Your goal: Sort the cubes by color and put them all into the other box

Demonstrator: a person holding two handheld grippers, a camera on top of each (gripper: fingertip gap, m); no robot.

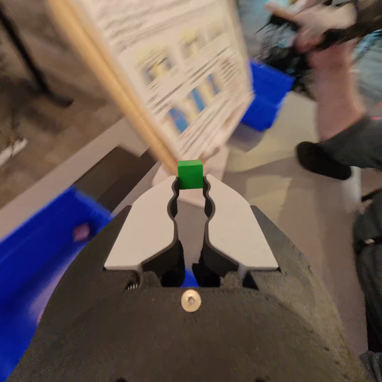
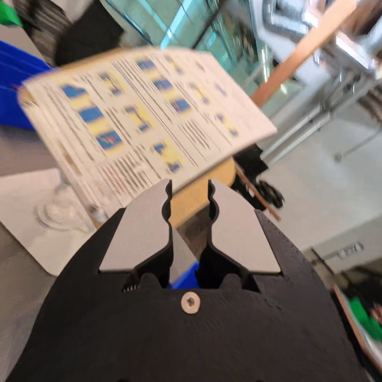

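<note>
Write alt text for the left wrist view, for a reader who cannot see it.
The left tongs pinch a green cube between their grey fingertips, lifted above the table. A blue box lies lower left, another blue box farther off, beside a blurred printed board.

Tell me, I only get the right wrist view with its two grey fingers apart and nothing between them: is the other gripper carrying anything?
Observer: Yes. The left gripper holds a green cube, pinched at its fingertips.
Operator: Is the cube deep in the jaws?
Observer: No, it sits at the very tips and sticks out past them.
Operator: Any cubes left in a box?
Observer: A purple cube lies in the blue box at the left gripper's lower left.
Operator: Is there a second box?
Observer: Another blue box stands beyond the printed board.
</note>
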